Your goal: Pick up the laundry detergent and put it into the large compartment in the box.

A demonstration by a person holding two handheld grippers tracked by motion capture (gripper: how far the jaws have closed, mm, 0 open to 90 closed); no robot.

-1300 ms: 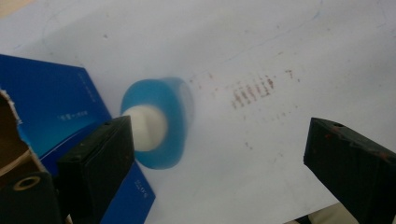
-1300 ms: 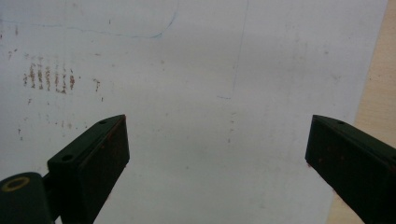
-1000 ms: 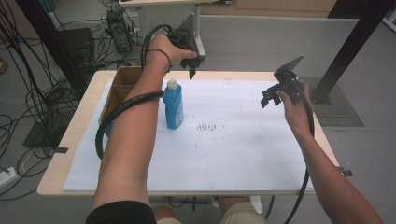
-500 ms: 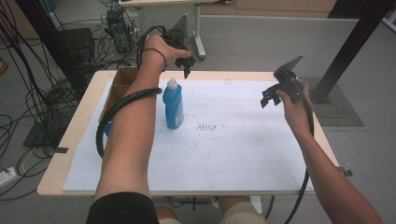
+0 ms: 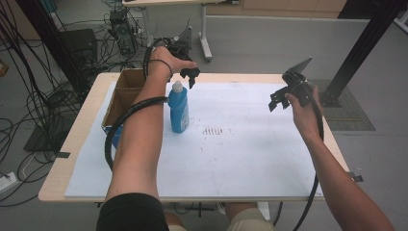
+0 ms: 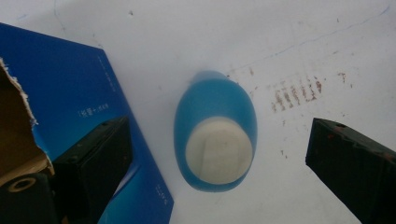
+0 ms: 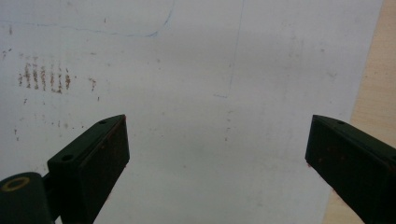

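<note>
1. Two containers on the surface (image 5: 250, 144): a blue bottle (image 5: 178, 109) with a white cap (image 5: 177, 87), standing upright on the white sheet (image 5: 240, 159), and an open cardboard box (image 5: 121, 98) at the sheet's left edge, just beside the bottle.
2. Box contents: can't tell from the high view; the interior looks dark brown and the person's left forearm crosses in front of it.
3. Bottle contents: not visible, body is opaque blue.
4. Left gripper (image 5: 191, 77): hovers just above and behind the bottle cap, not touching. Left gripper view looks straight down on the cap (image 6: 218, 149), jaws spread wide on either side of the bottle (image 6: 215, 100), nothing held.
5. Right gripper (image 5: 278, 98): held up over the right part of the sheet, well apart from the bottle. Right gripper view shows jaws wide, empty, with bare sheet (image 7: 210, 93) and a strip of wood surface edge (image 7: 378, 93) below.
6. Writing: left gripper view shows a blue printed panel (image 6: 70, 93) on the box side with small white text, too small to read. No label readable on the bottle.
7. View differences: rust-coloured smudge marks (image 5: 211, 130) on the sheet show in all three views; the box's torn cardboard edge (image 6: 18, 107) is clear up close in the left gripper view.
</note>
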